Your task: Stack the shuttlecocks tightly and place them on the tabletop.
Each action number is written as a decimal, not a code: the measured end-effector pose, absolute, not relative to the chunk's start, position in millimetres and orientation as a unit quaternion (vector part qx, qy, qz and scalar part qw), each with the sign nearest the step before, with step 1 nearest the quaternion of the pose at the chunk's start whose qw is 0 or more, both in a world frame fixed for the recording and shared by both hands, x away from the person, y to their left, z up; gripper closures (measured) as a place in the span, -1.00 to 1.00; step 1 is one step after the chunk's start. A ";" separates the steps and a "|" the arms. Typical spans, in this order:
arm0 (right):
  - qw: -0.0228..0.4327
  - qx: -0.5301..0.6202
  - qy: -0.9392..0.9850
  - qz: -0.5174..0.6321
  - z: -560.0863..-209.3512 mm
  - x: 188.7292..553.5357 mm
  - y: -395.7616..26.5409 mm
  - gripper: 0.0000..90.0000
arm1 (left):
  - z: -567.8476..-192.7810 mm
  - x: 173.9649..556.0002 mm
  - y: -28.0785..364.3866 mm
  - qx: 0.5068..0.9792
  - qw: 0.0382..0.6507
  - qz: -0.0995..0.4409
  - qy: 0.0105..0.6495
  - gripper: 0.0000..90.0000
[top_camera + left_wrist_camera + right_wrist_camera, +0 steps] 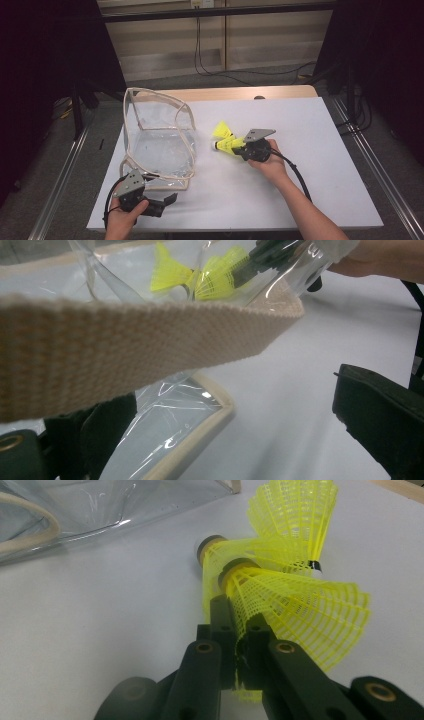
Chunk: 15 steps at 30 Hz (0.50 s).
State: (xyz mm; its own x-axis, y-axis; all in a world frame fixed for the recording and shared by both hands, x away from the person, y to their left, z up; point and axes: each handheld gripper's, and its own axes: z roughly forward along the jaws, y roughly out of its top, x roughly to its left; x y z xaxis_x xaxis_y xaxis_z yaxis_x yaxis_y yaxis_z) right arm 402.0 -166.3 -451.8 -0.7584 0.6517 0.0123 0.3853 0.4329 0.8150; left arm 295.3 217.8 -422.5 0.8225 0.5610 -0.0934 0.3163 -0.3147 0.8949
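Where the white table [310,165] carries the lot, the items stand as follows

Item one: right gripper [243,148], held in the person's right hand [270,162] near the middle of the table. Its two black jaws are clamped together on the mesh skirt of a yellow shuttlecock [295,605]; the right gripper view shows the skirt pinched flat between the pads. Gripper points toward the bag

Item two: second yellow shuttlecock [295,515], lying on the table just behind the held one, skirt flared away from the camera. Its cork end appears to touch the held shuttlecock's, though the overlap makes this hard to confirm. Both sit just right of the bag, in the high view

Item three: clear plastic bag [157,142] with beige webbing trim, standing on the left half of the table, mouth gaping. A beige webbing strap [125,340] runs across the left gripper view, close to the lens

Item four: left gripper [165,202], held in the left hand [122,217] at the near left edge of the table, just in front of the bag's near corner. Jaws stand apart, one dark pad on each side of the left gripper view, with nothing pressed between them
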 end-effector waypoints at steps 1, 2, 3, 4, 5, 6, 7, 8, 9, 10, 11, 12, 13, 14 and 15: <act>0.154 0.311 0.832 0.432 -451.9 402.1 -166.0 0.95 | -422.5 295.4 217.9 0.803 0.517 0.118 0.273 -0.91; 0.155 0.311 0.833 0.432 -451.7 402.1 -165.9 0.95 | -422.5 295.3 217.9 0.803 0.517 0.118 0.273 -0.91; 0.154 0.310 0.832 0.433 -451.6 402.2 -165.8 0.95 | -422.7 295.3 217.7 0.802 0.517 0.118 0.274 -0.91; 0.155 0.310 0.833 0.432 -451.4 402.2 -165.7 0.95 | -422.7 295.3 217.7 0.802 0.517 0.118 0.274 -0.91; 0.156 0.309 0.833 0.431 -451.4 402.3 -165.6 0.95 | -422.8 295.4 217.8 0.803 0.517 0.119 0.273 -0.91; 0.155 0.309 0.833 0.432 -451.3 402.3 -165.6 0.95 | -422.8 295.4 217.8 0.803 0.517 0.119 0.273 -0.91; 0.155 0.309 0.833 0.432 -451.4 402.4 -165.5 0.95 | -422.9 295.4 217.8 0.802 0.517 0.118 0.274 -0.91; 0.156 0.309 0.833 0.432 -451.5 402.5 -165.5 0.95 | -422.9 295.4 217.7 0.803 0.517 0.119 0.274 -0.91; 0.154 0.309 0.833 0.433 -451.6 402.6 -165.5 0.95 | -423.2 295.4 217.4 0.802 0.517 0.117 0.274 -0.91; 0.154 0.309 0.832 0.433 -451.7 402.6 -165.3 0.95 | -423.4 295.4 217.2 0.802 0.518 0.117 0.275 -0.91; 0.154 0.309 0.832 0.434 -451.9 402.7 -165.2 0.95 | -423.5 295.4 217.0 0.802 0.518 0.117 0.274 -0.91; 0.153 0.309 0.832 0.434 -452.2 402.8 -165.1 0.95 | -423.5 295.6 217.1 0.803 0.517 0.117 0.273 -0.91; 0.153 0.310 0.832 0.434 -452.5 402.7 -164.9 0.95 | -423.4 295.6 217.1 0.803 0.516 0.118 0.273 -0.91; 0.152 0.310 0.832 0.435 -452.9 402.9 -164.8 0.95 | -423.5 295.7 217.1 0.803 0.516 0.119 0.273 -0.91; 0.152 0.310 0.832 0.435 -453.2 402.9 -164.8 0.95 | -423.6 295.8 217.0 0.803 0.516 0.119 0.273 -0.91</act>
